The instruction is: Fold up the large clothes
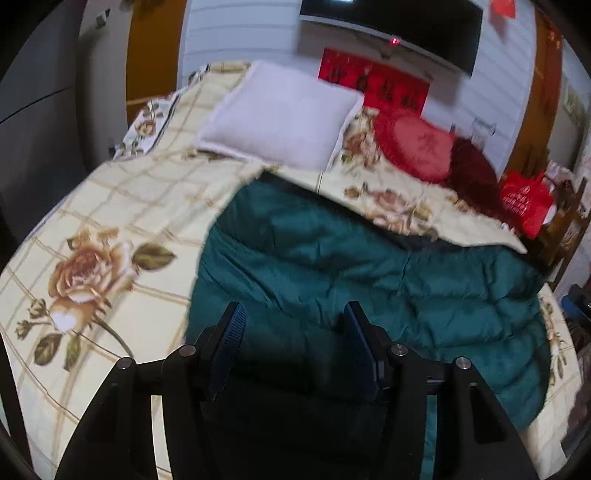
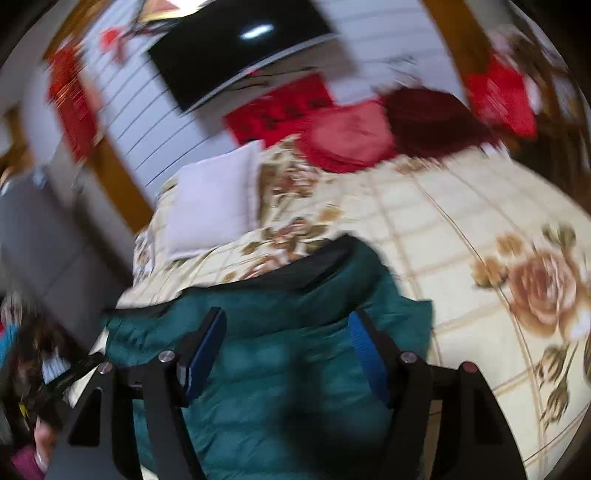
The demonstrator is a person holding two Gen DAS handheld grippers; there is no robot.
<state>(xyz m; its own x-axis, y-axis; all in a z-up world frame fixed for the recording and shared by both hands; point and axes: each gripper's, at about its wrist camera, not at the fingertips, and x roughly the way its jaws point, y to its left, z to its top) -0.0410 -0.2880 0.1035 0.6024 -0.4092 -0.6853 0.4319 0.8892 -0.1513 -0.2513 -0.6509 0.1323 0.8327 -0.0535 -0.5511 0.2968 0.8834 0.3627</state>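
on the floral cream bedspread (image 1: 110,206), both claws released: left gripper (image 1: 293,314), right gripper (image 2: 286,325). regrip the dark green quilted puffer jacket (image 1: 332,251) at opposite hem corners.

- The jacket (image 1: 351,266) lies spread on the bed (image 1: 110,206), toward its near edge.
- Behind the jacket, a pillow (image 1: 284,114) rests on the bed.
- Right of the pillow, two round cushions (image 1: 417,146) sit side by side, touching.
- Behind the pillow, a television (image 1: 399,26) hangs on the wall.
- Before the pillow, both grippers hang over the jacket: left gripper (image 1: 293,314), right gripper (image 2: 286,321).
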